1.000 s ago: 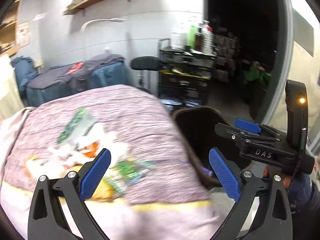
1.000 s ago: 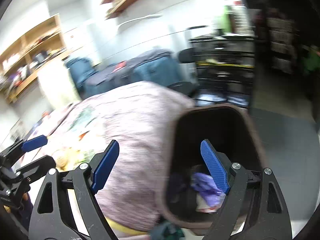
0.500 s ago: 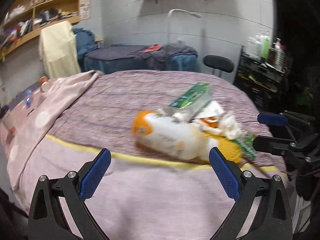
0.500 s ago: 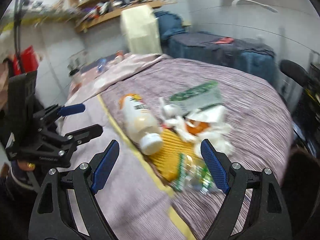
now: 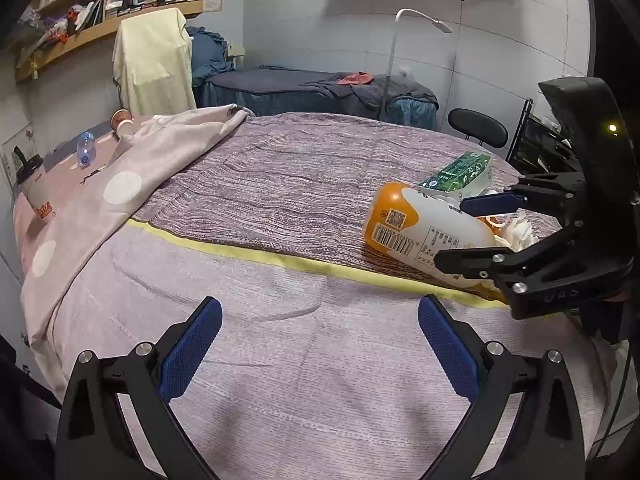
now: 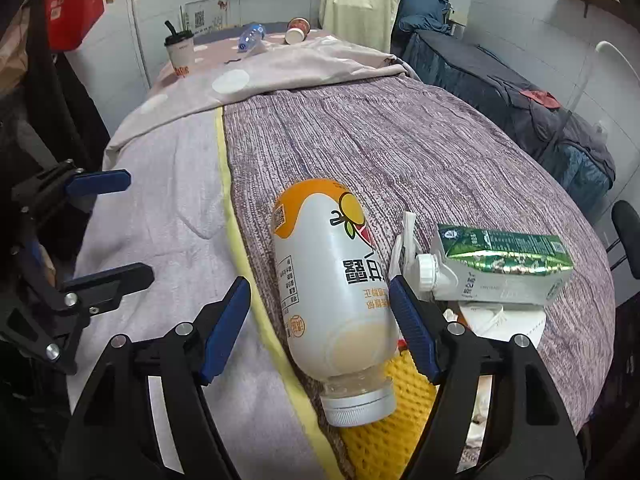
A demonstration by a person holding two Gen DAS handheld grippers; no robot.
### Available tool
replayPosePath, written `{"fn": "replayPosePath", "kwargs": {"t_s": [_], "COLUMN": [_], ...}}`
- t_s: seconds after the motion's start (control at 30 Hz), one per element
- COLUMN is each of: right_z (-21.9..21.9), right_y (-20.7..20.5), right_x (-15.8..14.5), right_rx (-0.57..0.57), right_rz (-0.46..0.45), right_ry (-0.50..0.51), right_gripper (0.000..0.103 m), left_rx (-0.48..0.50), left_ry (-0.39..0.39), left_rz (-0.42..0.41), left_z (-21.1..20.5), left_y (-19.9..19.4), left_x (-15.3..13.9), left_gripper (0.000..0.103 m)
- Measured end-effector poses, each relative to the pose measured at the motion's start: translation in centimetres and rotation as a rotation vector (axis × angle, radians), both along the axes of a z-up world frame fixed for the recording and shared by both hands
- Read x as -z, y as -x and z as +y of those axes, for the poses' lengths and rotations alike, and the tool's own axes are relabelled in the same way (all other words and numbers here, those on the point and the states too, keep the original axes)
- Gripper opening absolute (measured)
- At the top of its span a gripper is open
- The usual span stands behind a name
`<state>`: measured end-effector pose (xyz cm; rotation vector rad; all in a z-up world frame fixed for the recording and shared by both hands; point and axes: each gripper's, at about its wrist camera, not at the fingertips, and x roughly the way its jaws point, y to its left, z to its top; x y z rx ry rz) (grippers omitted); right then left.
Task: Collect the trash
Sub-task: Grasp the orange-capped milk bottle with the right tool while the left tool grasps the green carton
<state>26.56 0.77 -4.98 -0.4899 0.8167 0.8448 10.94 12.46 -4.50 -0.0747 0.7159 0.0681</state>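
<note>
A white bottle with an orange base [image 6: 328, 280] lies on the purple bedspread [image 6: 400, 140], its silver cap toward me. My right gripper [image 6: 319, 281] straddles its body. The jaws are closing; the right pad is at the bottle's side and the left pad stands clear of it. Beside the bottle lie a green carton [image 6: 500, 268], a yellow mesh pad [image 6: 384, 420] and white paper scraps [image 6: 500, 320]. My left gripper [image 5: 319, 302] hangs open over the bare lilac sheet, to the left of the bottle [image 5: 416, 232], with nothing between its fingers.
At the bed's far end a lidded cup with a straw [image 6: 180, 50], a clear plastic bottle [image 6: 250, 36] and a tipped paper cup [image 6: 296, 32] rest on the pink dotted blanket [image 6: 240, 76]. A black chair [image 5: 478, 128] and a second bed [image 5: 320, 84] stand behind.
Both views have swung from the brown bin to the bed. My right gripper has come over the orange-and-white bottle and its jaws have narrowed. The left gripper has shifted left over the sheet.
</note>
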Motion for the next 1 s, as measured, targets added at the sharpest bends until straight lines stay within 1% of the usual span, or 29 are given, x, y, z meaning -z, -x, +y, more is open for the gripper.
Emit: {"fn": "replayPosePath", "kwargs": {"t_s": [0.13, 0.23, 0.33, 0.37, 0.43, 0.53, 0.67, 0.73, 0.8, 0.87, 0.93, 1.0], "right_z": [2.2, 3.0, 3.9, 4.3, 4.8, 4.9, 3.0, 1.3, -1.2, -3.6, -6.3, -8.7], "right_y": [-1.7, -2.7, -3.3, -3.4, -3.5, -3.4, -3.1, -2.9, -2.8, -2.6, -2.2, -1.8], "right_x": [1.5, 2.4, 2.8, 2.9, 3.0, 2.7, 0.8, -0.4, -1.8, -3.0, -4.3, -5.4], "right_rx": [-0.021, -0.029, -0.036, -0.041, -0.047, -0.051, -0.004, 0.039, 0.097, 0.147, 0.205, 0.253], "right_rz": [0.027, 0.043, 0.047, 0.047, 0.04, 0.043, 0.04, 0.038, 0.046, 0.046, 0.037, 0.035], "right_ry": [0.059, 0.087, 0.096, 0.097, 0.109, 0.095, 0.006, -0.057, -0.145, -0.219, -0.296, -0.364], "right_gripper": [0.072, 0.072, 0.071, 0.069, 0.068, 0.066, 0.065, 0.064, 0.063, 0.063, 0.063, 0.062], "left_rx": [0.0, 0.005, 0.007, 0.008, 0.01, 0.02, 0.052, 0.083, 0.11, 0.158, 0.21, 0.274], "left_ry": [0.017, 0.024, 0.023, 0.026, 0.033, 0.033, 0.039, 0.064, 0.067, 0.054, 0.043, 0.048], "left_rz": [0.005, 0.011, 0.012, 0.012, 0.012, 0.008, 0.008, 0.01, 0.008, 0.008, 0.01, 0.024], "left_z": [0.7, 0.9, 1.1, 1.2, 1.4, 1.4, 1.4, 1.3, 0.9, 0.1, -0.9, -2.1], "left_y": [-0.1, -0.2, -0.4, -0.5, -0.7, -1.1, -2.1, -3.0, -3.9, -5.3, -6.9, -8.6], "left_x": [0.3, 0.4, 0.5, 0.5, 0.5, 0.4, 0.0, -0.4, -0.8, -1.2, -1.7, -2.0], "left_gripper": [0.097, 0.097, 0.097, 0.097, 0.097, 0.097, 0.097, 0.097, 0.097, 0.097, 0.094, 0.089]}}
